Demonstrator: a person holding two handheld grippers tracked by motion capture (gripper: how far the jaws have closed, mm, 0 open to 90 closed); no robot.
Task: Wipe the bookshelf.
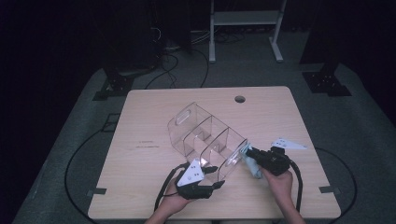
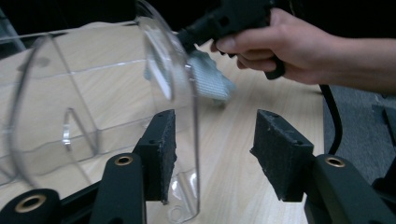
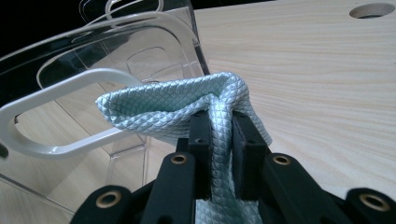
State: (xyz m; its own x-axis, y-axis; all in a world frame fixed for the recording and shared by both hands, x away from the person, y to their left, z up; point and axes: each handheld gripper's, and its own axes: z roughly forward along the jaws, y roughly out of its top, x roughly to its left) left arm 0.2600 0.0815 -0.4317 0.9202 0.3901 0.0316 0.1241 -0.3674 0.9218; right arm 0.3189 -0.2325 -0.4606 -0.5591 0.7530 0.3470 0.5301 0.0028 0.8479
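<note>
No text, label, brand, number or sign can be read anywhere; the only trace of print is a short dark line of marks on the wooden table in the high view, at about nine o'clock from the clear plastic organizer, too small and blurred to make out; the organizer's walls carry no readable marking in either gripper view; the pale woven cloth shows a scale-like weave and no lettering.
</note>
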